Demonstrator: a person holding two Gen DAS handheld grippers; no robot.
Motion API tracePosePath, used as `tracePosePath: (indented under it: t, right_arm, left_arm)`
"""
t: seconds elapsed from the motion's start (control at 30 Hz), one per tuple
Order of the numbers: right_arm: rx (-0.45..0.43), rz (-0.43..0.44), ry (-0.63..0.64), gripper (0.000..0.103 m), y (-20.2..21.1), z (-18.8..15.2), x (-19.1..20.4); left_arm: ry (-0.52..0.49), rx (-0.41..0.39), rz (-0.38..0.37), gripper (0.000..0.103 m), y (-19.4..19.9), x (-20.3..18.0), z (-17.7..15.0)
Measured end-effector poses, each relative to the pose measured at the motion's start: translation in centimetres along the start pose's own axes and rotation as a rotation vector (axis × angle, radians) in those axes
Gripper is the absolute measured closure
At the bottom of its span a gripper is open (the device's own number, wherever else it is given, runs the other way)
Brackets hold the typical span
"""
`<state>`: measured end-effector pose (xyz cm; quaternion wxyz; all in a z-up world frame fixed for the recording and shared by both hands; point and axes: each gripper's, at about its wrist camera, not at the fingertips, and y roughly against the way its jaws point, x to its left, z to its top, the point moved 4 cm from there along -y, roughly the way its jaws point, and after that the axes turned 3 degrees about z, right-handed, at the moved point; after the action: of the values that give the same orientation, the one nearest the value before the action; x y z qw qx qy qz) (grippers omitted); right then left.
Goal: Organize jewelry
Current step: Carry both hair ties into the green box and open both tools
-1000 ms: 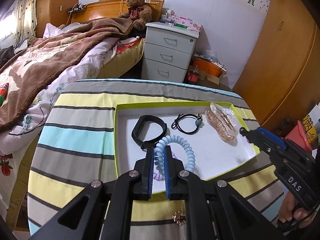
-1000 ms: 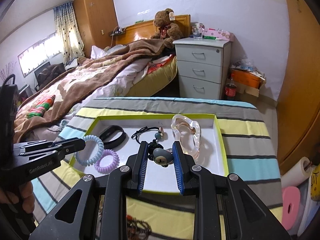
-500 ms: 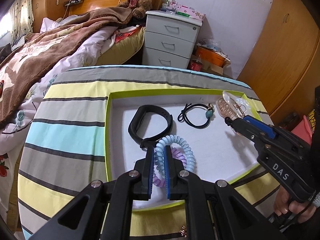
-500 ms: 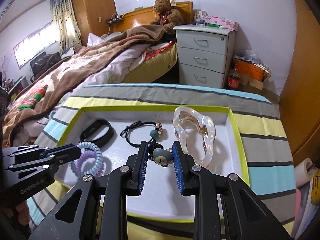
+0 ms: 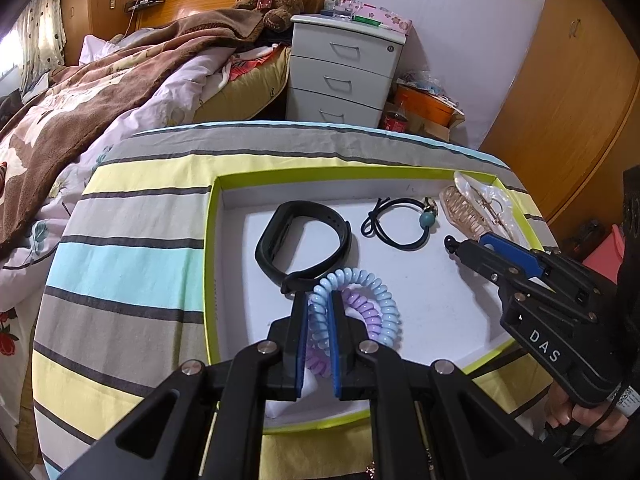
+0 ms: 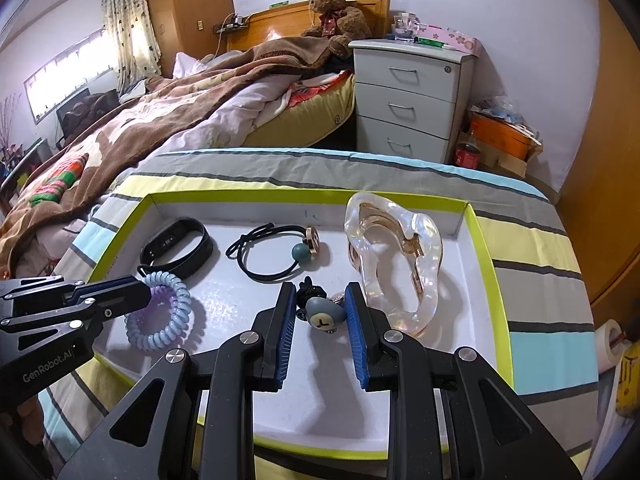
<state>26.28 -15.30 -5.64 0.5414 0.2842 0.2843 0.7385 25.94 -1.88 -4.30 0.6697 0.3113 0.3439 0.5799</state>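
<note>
1. The left gripper (image 5: 319, 312) pinches the springy blue coil tie (image 5: 384, 304) low over the white tray (image 6: 470, 216); it may snag the purple coil (image 5: 366, 312) beneath.
2. The right gripper (image 6: 320, 312) clamps the rounded grey charm tie (image 6: 323, 314), which could roll against the glossy clear claw clip (image 6: 394, 264) beside it.

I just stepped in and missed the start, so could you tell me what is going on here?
A person is sorting jewelry into a white tray with two handheld grippers. The left gripper is clamped on a blue coil hair tie over a purple one. The right gripper holds a bear-charm hair tie above the tray, beside the clear hair claw.
</note>
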Motion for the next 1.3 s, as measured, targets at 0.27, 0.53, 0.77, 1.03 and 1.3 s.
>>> tracePosePath:
  t: [0.27,0.53,0.77,1.03,1.3]
  right_arm:
    - [0.002,0.002,-0.005,0.077,0.1,-0.1,-0.1]
    - [0.004,-0.001,-0.013,0.077,0.3,-0.2,-0.4]
    - [0.005,0.002,-0.016,0.077,0.3,-0.3,-0.5]
    - [-0.004,0.006,-0.021,0.074,0.6,-0.3,-0.4]
    - [-0.013,0.002,-0.021,0.067,1.1,-0.4,-0.2]
  left_arm:
    - [0.005,0.004,0.008,0.092,0.0,0.1,0.0]
    - [0.011,0.011,0.021,0.083,-0.2,0.3,0.0]
    - [0.02,0.01,0.027,0.073,0.0,0.5,0.0]
    - [0.023,0.004,0.032,0.064,0.2,0.5,0.0]
    - [0.019,-0.008,0.034,0.056,0.8,0.4,0.0]
